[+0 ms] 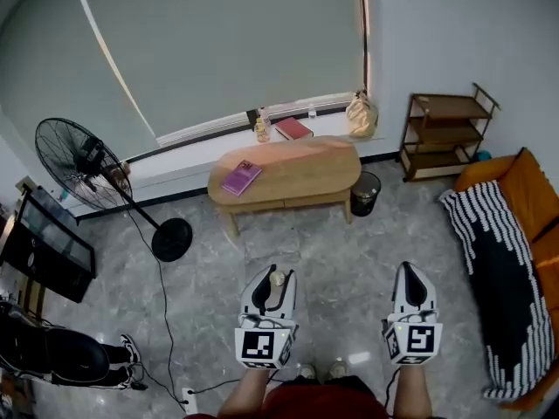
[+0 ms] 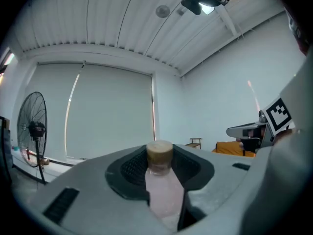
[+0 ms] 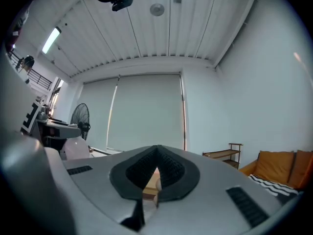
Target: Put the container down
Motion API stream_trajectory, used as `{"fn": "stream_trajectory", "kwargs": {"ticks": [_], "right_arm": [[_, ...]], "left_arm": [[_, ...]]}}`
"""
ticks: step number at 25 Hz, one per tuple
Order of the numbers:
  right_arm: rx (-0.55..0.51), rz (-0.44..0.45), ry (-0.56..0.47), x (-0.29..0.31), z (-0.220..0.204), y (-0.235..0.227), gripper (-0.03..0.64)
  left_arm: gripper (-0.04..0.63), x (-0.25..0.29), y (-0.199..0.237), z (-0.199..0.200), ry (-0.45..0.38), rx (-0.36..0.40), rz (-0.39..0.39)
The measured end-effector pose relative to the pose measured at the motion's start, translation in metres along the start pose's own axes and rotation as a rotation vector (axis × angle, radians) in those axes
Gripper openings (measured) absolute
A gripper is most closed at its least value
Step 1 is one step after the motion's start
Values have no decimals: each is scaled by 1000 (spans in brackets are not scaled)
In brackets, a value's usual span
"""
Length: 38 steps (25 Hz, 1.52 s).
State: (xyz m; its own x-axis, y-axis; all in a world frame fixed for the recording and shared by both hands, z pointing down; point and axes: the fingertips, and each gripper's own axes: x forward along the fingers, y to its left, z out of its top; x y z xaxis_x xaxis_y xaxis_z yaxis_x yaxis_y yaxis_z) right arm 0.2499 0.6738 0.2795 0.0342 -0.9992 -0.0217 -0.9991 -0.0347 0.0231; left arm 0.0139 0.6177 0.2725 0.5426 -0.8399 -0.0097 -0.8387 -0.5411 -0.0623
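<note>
Container (image 2: 165, 192) – a small pale bottle with a brown cap (image 2: 159, 153) – stands between the left tongs (image 1: 271, 273), which pinch it from both sides and hold it over the grey floor (image 1: 341, 251), well apart from the wooden desk (image 1: 306, 168) ahead. Right tongs (image 3: 157, 151) are pressed together at the tips – nothing between them.
</note>
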Motion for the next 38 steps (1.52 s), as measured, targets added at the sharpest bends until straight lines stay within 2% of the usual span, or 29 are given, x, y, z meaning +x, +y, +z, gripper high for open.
{"fn": "stream_trajectory", "kwargs": {"ticks": [7, 15, 20, 32, 38], "right_arm": [[8, 2, -12, -23, 4, 47, -5], [-16, 64, -14, -15, 4, 122, -5], [-27, 97, -24, 0, 10, 152, -5], [-7, 162, -27, 49, -3, 170, -5], [14, 181, -33, 93, -11, 165, -5]], "left_arm": [[144, -34, 25, 8, -24, 18, -15], [145, -73, 85, 1, -29, 6, 30], [146, -83, 115, 3, -39, -1, 65], [146, -66, 155, -5, -53, 23, 121], [146, -31, 171, -16, -26, 27, 144]]}}
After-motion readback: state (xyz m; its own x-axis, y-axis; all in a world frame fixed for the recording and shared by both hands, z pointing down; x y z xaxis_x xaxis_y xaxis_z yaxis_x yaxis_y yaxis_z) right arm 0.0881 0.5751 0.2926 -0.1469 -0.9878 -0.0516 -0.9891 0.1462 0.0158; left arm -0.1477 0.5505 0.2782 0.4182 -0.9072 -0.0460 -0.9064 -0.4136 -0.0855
